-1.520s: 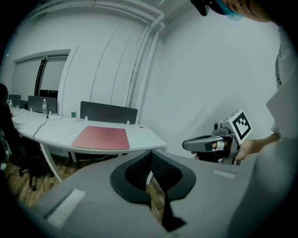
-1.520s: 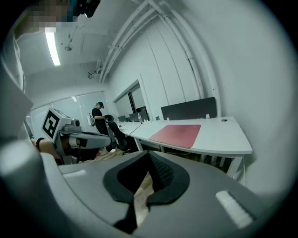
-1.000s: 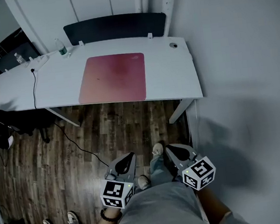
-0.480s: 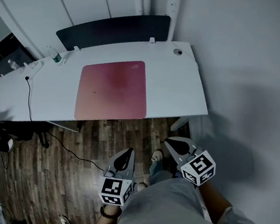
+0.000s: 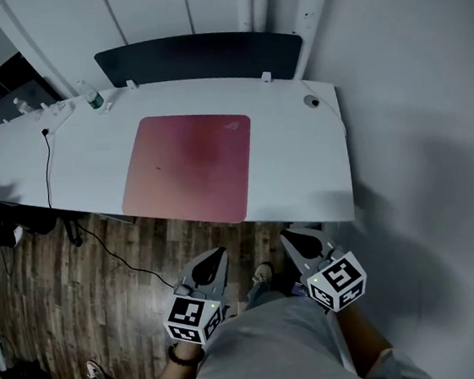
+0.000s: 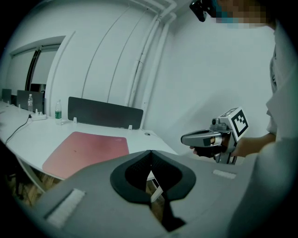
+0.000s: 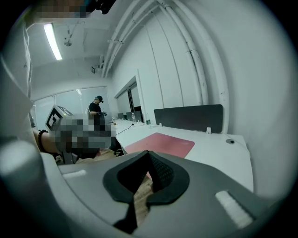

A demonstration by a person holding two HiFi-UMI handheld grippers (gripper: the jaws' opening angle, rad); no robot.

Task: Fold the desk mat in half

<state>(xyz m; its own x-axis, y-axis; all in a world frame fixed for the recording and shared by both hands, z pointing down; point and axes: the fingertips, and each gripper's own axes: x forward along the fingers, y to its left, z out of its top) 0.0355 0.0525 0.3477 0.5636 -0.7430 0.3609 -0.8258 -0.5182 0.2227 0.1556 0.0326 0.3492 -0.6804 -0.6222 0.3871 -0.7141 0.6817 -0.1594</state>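
Desk mat (image 5: pixel 188 167), likely limp and light, is being faced, pinchable at its near corners; left gripper (image 5: pixel 217 254) and right gripper (image 5: pixel 290 238) are being held closed, empty.

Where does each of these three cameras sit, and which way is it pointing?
Head view: on the person's head, facing steeply down at the white desk and pink desk mat; torso, left gripper and right gripper show.
Left gripper view: on the left gripper, along its shut jaws toward the desk; right gripper and forearm show.
Right gripper view: on the right gripper, along its shut jaws toward the desk; left gripper shows.
Shared: all three see the flat desk mat.
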